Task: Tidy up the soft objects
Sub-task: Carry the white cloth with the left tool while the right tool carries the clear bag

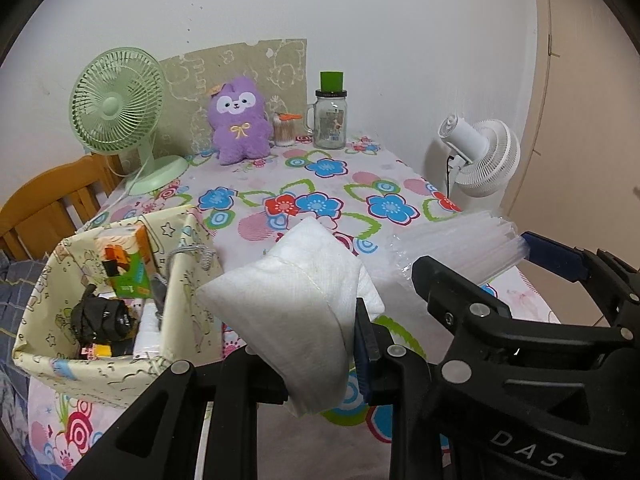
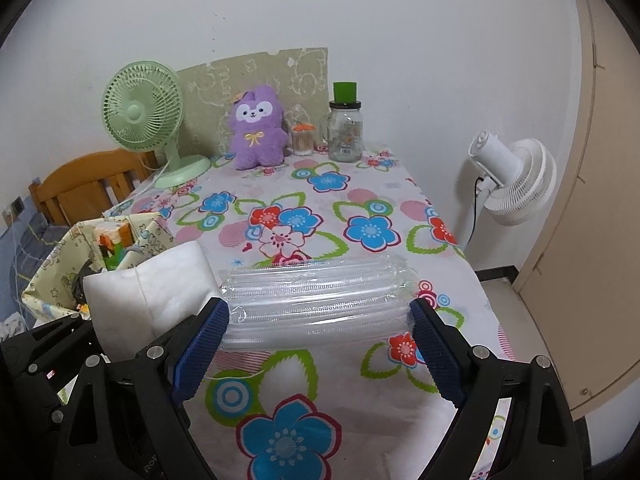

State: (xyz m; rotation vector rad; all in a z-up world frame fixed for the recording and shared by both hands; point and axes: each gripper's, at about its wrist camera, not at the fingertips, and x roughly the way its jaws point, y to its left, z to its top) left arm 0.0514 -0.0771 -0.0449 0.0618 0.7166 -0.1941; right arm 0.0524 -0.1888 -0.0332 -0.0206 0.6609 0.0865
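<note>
Above a counter (image 2: 360,280) draped in a floral cloth, the left hand-held gripper (image 1: 320,344) clamps a folded white cloth pad (image 1: 296,304), held up just right of a fabric storage basket (image 1: 40,344) at the counter's left edge. Beside it, the right hand-held gripper (image 2: 318,320) grips a clear plastic packet of straws (image 2: 316,300) by its two ends, blue pads pressed against it, over the near half of the counter. At the far edge a purple plush toy (image 2: 258,132) sits upright between a green desk fan (image 2: 142,114) and a glass jar (image 2: 346,132).
</note>
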